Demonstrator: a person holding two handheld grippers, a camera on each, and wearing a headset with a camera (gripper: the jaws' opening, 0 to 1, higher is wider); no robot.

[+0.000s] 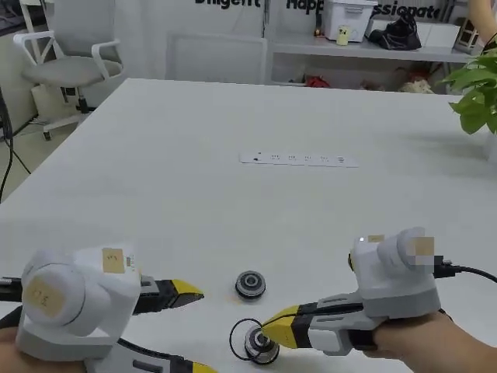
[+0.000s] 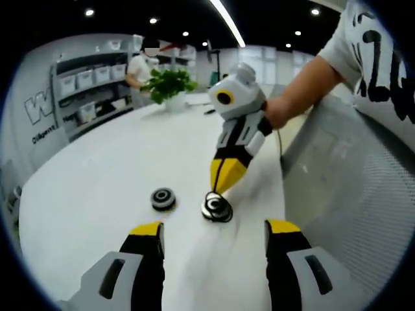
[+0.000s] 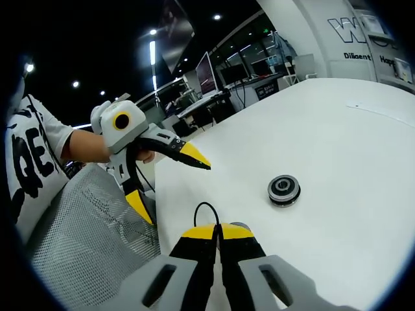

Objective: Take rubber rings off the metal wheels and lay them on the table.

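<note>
Looking down in the head view, the white table [image 1: 194,179] carries two metal wheels lying flat, axles pointing straight up: the far wheel [image 1: 250,284] sits alone with its dark tyre on, and the near wheel [image 1: 262,344] lies just in front of it, close to the table's near edge. The right gripper [image 1: 268,330] reaches in from the right with its jaws pressed together at the near wheel, and a thin black rubber ring [image 1: 232,334] bulges out as a loop on the wheel's left side. The left gripper [image 1: 194,330] lies at the lower left, jaws spread wide and touching nothing. A power strip [image 1: 299,159] lies well beyond, mid-table. From the left gripper view, its own two yellow tips stand far apart at the bottom, with both wheels between and beyond them; this view shows the right gripper's closed tip coming down from above onto the near wheel. A potted plant [image 2: 170,83] stands at the far end. From the right gripper view, the closed yellow tips hide most of the near wheel, and the ring rises as a narrow upright loop out of the pinched tips, which the other views do not make clear.
</note>
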